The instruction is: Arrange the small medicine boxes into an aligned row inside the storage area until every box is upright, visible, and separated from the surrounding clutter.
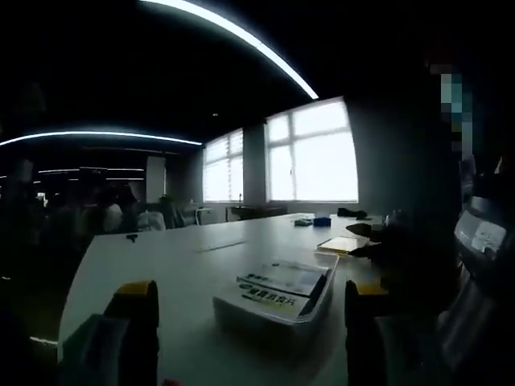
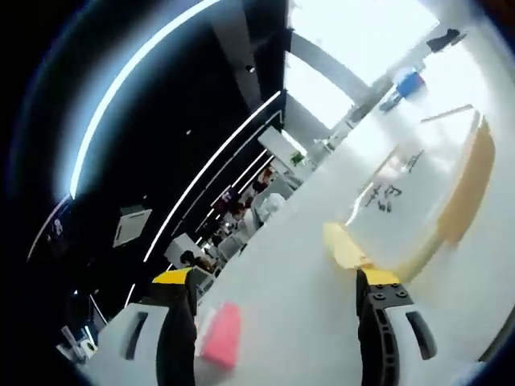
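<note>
My left gripper [image 1: 249,338] stands wide open and empty, the flat medicine boxes [image 1: 278,291] lying stacked just beyond it on the table [image 1: 161,257]. They look light, stiff and crushable; I'd pinch the narrow edges. My right gripper [image 2: 278,322] also gapes empty, a pink box [image 2: 220,335] lying between its jaws.

An open-plan office or meeting room was indicated. A long white surface [image 1: 201,257] was seen stretching toward large bright windows [image 1: 314,153], with long curved light strips [image 1: 241,40] set into a dark ceiling. Seated people [image 1: 113,213] were made out dimly at the far left, beyond the surface's end. More parallel ceiling light strips [image 2: 217,161] and distant seated figures [image 2: 233,209] were shown in the right gripper view.
</note>
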A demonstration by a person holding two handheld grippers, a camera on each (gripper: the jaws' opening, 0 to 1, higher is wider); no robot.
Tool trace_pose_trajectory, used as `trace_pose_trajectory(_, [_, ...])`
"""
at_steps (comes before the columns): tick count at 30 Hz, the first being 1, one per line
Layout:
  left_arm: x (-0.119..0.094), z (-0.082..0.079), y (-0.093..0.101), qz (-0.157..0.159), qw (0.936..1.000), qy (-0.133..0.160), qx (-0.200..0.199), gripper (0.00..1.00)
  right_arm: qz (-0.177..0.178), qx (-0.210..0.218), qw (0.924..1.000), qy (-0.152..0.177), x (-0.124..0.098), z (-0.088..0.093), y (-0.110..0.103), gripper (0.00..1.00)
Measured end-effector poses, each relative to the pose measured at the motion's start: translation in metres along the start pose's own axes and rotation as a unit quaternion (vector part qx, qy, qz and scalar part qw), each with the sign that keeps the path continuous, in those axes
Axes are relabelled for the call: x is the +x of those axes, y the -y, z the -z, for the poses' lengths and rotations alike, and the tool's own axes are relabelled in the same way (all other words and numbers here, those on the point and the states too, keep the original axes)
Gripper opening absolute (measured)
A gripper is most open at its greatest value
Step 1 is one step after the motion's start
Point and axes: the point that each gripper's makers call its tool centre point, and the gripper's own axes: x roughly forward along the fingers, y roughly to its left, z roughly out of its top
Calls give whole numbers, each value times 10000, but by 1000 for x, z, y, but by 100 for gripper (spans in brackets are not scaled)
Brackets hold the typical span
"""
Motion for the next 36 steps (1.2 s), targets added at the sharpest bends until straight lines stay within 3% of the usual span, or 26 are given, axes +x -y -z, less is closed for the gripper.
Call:
trace_pose_trajectory(6, [3,2,3,14,9998,-113,163,96,119,-204,9997,11,-4,-10,11,71])
trace_pose_trajectory(10, [2,2,3,13,9998,-116,182,96,212,-940,9952,-160,-6,-11,12,68])
trace_pose_trajectory(12, [1,1,1,-9,9998,-113,171,96,389,-1505,9876,-228,-7,-13,14,67])
trace_pose_trajectory(16, [-3,0,0,-45,9998,-103,182,96,874,-2783,9555,-446,-1,-26,31,65])
trace_pose_trajectory(20, [-7,-1,-1,-99,9997,-113,218,96,949,-3522,9281,-741,9,-31,40,52])
trace_pose_trajectory(24, [-11,-2,-3,-177,9995,-111,219,95,915,-3695,9198,-950,20,-26,48,50])
trace_pose_trajectory(26, [-12,-3,-4,-220,9994,-127,231,95,838,-3757,9173,-1021,23,-24,52,43])
trace_pose_trajectory(31, [-14,-4,-5,-305,9990,-176,263,95,829,-4116,8998,-1189,26,-20,65,30])
trace_pose_trajectory(36, [-13,-7,-4,-351,9989,-155,260,95,766,-4061,9011,-1312,31,-17,70,25])
